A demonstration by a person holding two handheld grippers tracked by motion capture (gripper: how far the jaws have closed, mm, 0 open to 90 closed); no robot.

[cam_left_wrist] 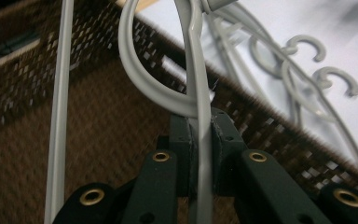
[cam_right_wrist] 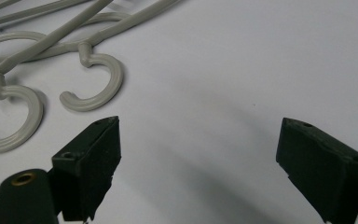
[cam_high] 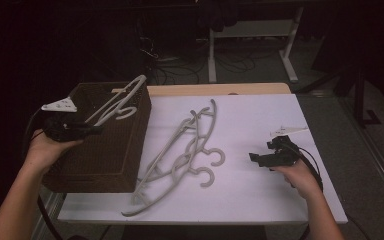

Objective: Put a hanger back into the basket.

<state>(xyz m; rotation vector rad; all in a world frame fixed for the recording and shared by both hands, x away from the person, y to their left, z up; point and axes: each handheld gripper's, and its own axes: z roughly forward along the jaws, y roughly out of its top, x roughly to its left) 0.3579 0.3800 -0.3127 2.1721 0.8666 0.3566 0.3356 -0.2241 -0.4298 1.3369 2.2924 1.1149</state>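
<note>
My left gripper point(cam_high: 96, 130) is shut on a grey plastic hanger point(cam_high: 122, 100) and holds it over the dark woven basket point(cam_high: 115, 155) at the table's left. In the left gripper view the hanger point(cam_left_wrist: 196, 84) runs up from between the closed pads, above the basket's inside point(cam_left_wrist: 121, 140). Two more grey hangers point(cam_high: 180, 150) lie in a loose pile on the white tabletop point(cam_high: 260, 120), their hooks pointing right. My right gripper point(cam_high: 254, 158) rests near the table's right side, open and holding nothing; its own view has its jaws point(cam_right_wrist: 198, 154) wide apart with the hanger hooks point(cam_right_wrist: 95, 86) just beyond them.
A strip of bare wood point(cam_high: 220, 89) runs along the table's far edge. Beyond it, in the dark, stand white desk legs point(cam_high: 290, 50) and cables on the floor. The basket takes up the table's left end.
</note>
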